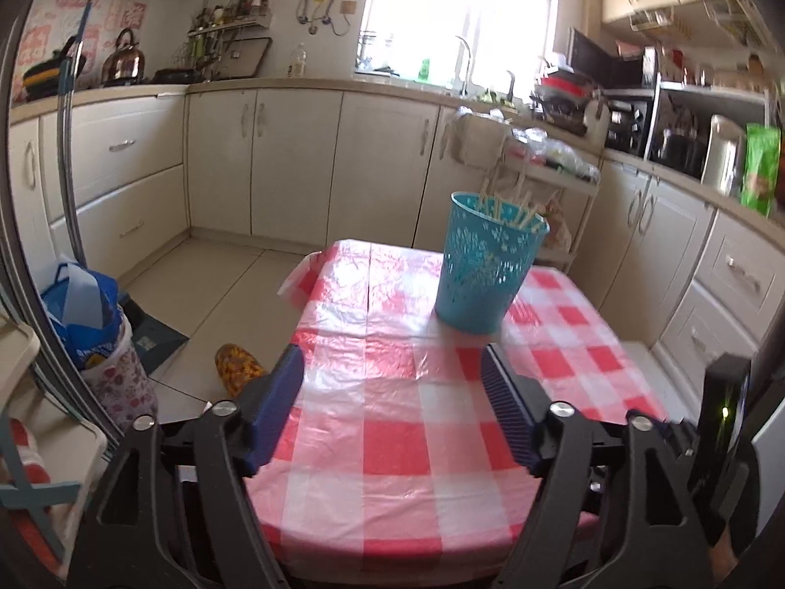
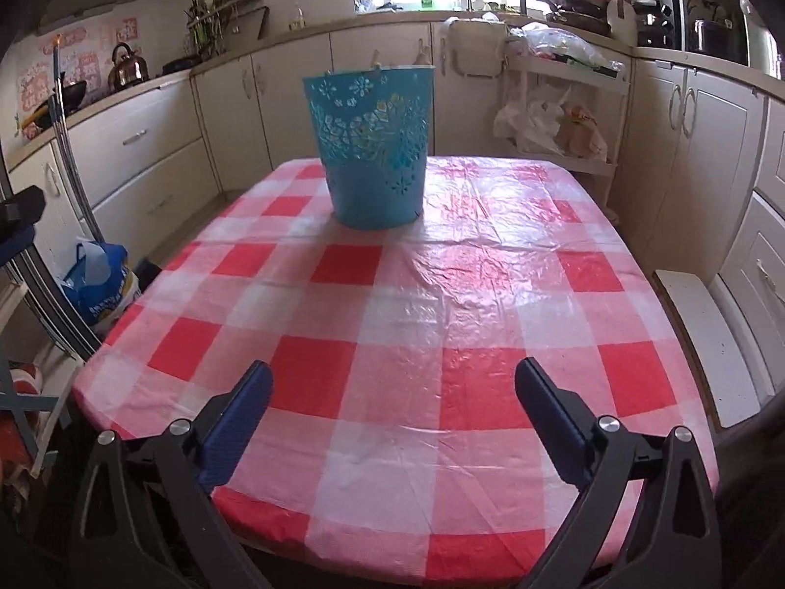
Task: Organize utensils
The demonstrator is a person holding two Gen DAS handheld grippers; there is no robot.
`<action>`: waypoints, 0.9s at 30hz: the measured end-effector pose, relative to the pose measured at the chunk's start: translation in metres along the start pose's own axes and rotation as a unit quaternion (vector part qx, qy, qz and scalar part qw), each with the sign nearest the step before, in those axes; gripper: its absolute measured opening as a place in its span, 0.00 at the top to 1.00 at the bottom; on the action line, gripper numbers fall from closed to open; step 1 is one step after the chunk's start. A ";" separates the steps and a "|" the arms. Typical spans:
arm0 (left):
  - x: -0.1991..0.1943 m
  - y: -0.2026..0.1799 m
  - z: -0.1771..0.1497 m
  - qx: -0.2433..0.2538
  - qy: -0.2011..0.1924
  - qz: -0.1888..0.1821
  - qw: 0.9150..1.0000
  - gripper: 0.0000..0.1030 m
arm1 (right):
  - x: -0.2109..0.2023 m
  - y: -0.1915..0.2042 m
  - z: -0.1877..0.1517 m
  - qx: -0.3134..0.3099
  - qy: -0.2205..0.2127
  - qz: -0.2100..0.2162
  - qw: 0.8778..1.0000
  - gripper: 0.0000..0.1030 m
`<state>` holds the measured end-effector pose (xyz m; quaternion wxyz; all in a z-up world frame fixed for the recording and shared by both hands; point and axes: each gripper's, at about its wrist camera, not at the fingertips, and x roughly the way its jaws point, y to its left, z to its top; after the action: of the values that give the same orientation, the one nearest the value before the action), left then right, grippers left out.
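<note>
- Standing upright toward the far end of the red-and-white checked plastic-covered surface (image 2: 392,304), the turquoise perforated plastic basket (image 2: 375,147) keeps pale wooden utensil sticks (image 1: 510,208) gathered on end.
- Left hand-held gripper (image 1: 392,392) and right hand-held gripper (image 2: 392,397) hover spread, empty, well short of the basket, probably ready to reach in.

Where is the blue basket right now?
The blue basket stands upright on the checked tablecloth toward the table's far end, chopsticks inside.

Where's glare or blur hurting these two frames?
Left wrist: window blown out white, right-edge shelves motion-smeared, sheen on the tablecloth. Right wrist: sharper, glare streaks on the tablecloth, basket backlit; fisheye bends the counters in both.
</note>
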<state>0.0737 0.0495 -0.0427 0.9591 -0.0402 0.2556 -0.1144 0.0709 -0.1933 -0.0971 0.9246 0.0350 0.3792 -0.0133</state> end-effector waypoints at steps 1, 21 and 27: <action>0.002 -0.003 0.000 0.008 0.004 0.002 1.000 0.25 | 0.007 -0.002 -0.001 -0.002 0.015 -0.008 1.000 0.07; -0.025 -0.030 -0.011 0.035 0.061 0.052 0.996 0.07 | -0.093 0.003 -0.028 0.020 0.061 -0.046 0.997 0.07; -0.060 -0.043 -0.010 0.042 0.075 0.027 0.996 0.07 | -0.135 0.003 -0.036 0.022 0.071 -0.048 0.996 0.07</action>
<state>0.0096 0.0218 -0.0170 0.9409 0.0158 0.3224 -0.1022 -0.0504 -0.1879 -0.0281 0.8928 0.0380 0.4443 -0.0630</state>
